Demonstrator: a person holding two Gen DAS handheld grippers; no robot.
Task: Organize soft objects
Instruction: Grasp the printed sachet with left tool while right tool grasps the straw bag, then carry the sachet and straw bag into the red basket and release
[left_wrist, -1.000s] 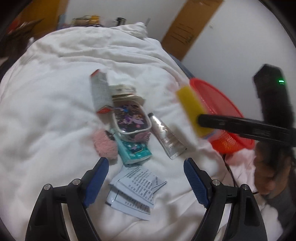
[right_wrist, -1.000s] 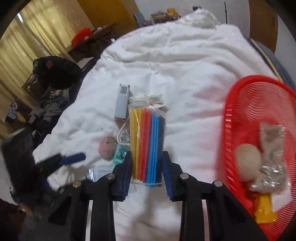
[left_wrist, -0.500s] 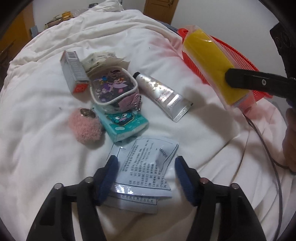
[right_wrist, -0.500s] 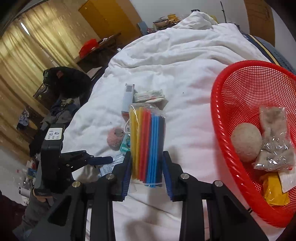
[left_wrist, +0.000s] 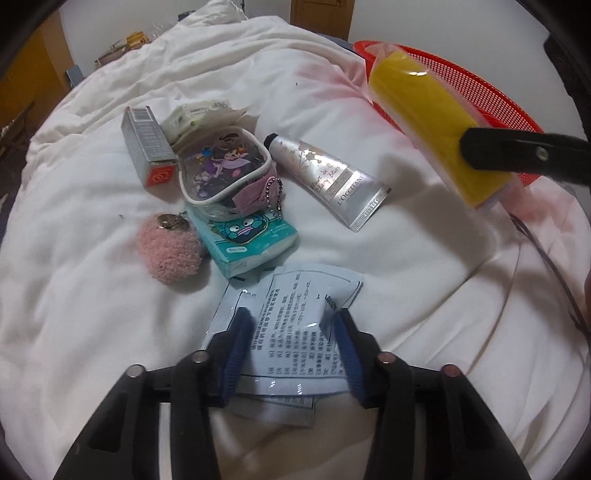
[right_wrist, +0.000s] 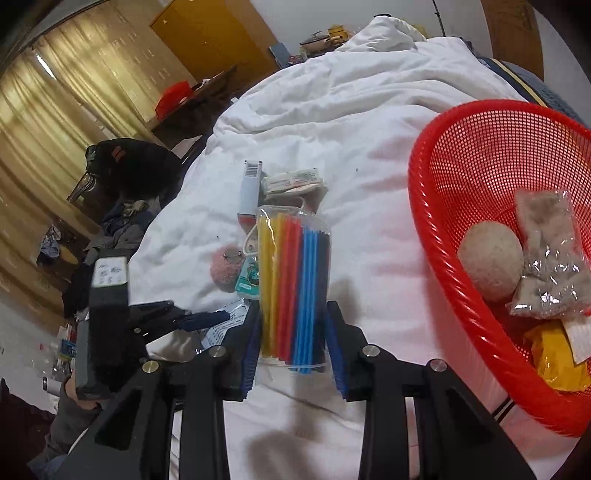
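- Left wrist view: the left gripper (left_wrist: 291, 347) has its jaws closing around the pale blue sachets (left_wrist: 295, 332) on the bed (left_wrist: 92, 295); whether they are pinched yet I cannot tell.
- Right wrist view: the right gripper (right_wrist: 291, 354) has its jaws clamped on the straw pack (right_wrist: 293, 288), long axis pointing away from them, with the red basket (right_wrist: 436, 236) just to the right, so that hand is nearer.

Both views are evenly lit by soft, cool indoor light and stay sharp at the centre. The white duvet (left_wrist: 369, 258) reads bright without blowing out, tinted pink beside the red mesh basket (right_wrist: 443, 229). A broad soft shadow lies on the duvet beneath the straw pack (left_wrist: 428, 122), and a small glare spot sits on its wrap. The hand cream tube (left_wrist: 328, 177) shines. Fisheye bending curves the edges, the corners go black, and the gold curtains (right_wrist: 55, 122) look smeared.
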